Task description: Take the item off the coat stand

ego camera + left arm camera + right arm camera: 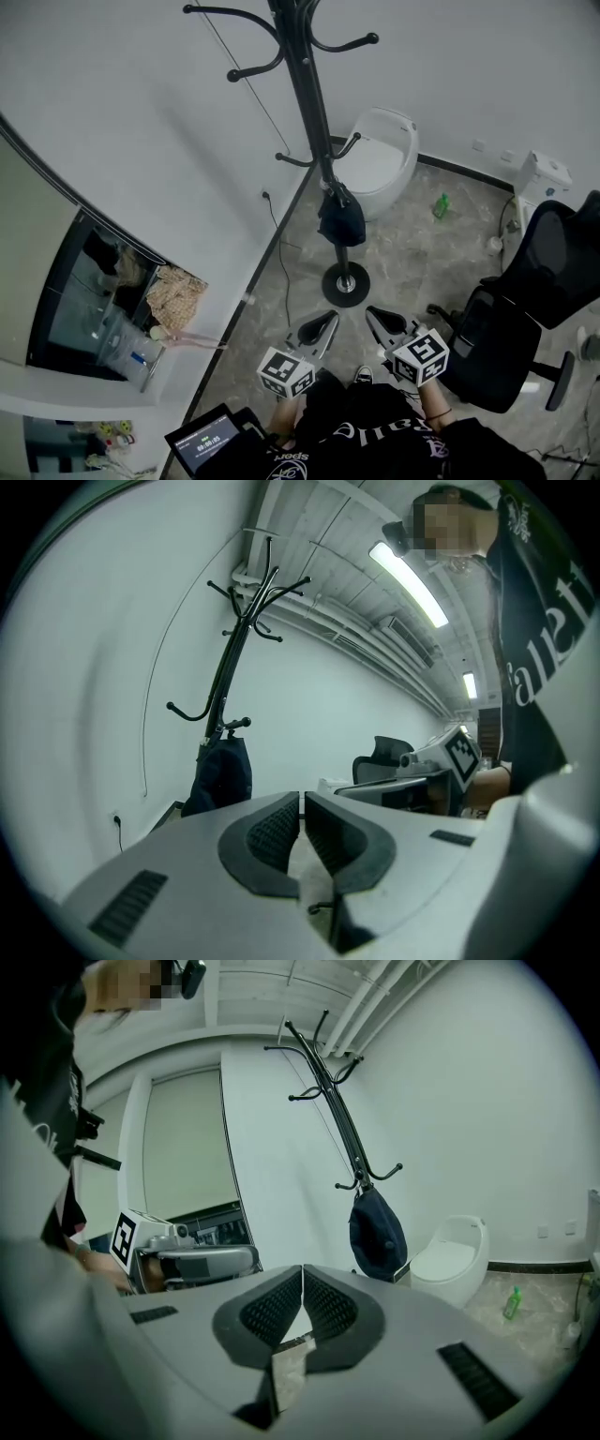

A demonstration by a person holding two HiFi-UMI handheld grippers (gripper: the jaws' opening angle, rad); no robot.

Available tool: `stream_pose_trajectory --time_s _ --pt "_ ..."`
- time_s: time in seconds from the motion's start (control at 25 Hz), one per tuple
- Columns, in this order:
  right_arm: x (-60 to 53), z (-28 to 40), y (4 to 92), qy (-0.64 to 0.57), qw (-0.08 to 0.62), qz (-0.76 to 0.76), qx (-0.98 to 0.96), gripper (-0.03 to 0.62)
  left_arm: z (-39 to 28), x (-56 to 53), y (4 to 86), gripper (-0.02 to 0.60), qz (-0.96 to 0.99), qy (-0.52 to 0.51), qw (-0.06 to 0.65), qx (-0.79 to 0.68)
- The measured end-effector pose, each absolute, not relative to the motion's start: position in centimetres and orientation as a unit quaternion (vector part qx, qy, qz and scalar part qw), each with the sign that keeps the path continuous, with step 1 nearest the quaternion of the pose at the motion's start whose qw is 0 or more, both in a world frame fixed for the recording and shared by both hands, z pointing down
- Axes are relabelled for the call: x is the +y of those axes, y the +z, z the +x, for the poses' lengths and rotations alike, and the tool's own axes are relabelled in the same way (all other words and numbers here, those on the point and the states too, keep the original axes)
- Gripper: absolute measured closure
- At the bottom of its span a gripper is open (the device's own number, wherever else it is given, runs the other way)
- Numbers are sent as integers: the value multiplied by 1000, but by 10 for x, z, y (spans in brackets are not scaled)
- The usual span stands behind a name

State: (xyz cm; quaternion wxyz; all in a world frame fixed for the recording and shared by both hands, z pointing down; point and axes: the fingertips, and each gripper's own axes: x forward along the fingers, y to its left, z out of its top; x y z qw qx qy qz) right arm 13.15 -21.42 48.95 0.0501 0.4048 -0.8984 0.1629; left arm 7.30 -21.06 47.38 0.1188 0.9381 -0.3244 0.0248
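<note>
Closest to the lens, dark shirt with white lettering (pixel 375 433) along the bottom edge of the head view. Beyond it, tall black coat stand (pixel 314 103), rising from a round base on the grey floor (pixel 422 253), close to the white wall (pixel 141 112). Off to the right, black mesh office chair (pixel 530 300), near the right hand. Behind the stand, against the wall, white rounded pod-shaped unit (pixel 380 161). Held side by side just ahead of the body, short of the stand's base: left gripper (pixel 330 319) and right gripper (pixel 373 313), both pointing toward the stand. Left jaws pressed together with only a hairline slit, nothing between them; right jaws likewise closed and empty. Hanging low on the stand's pole, under its lowest hooks: dark blue item (pixel 340 217), soft and bag-like, touched by neither gripper. Smallest, standing on the floor right of the white unit: green bottle (pixel 441 205).
</note>
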Motion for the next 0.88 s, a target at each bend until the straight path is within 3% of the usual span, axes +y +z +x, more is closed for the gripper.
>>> stream_pose_trajectory --time_s 0.56,0.88 --pt "-312 124 491 162 48 460 -872 576 51 -316 473 575 950 38 110 -288" --pt "-384 127 499 120 102 512 -844 566 33 -372 474 575 962 44 111 -246"
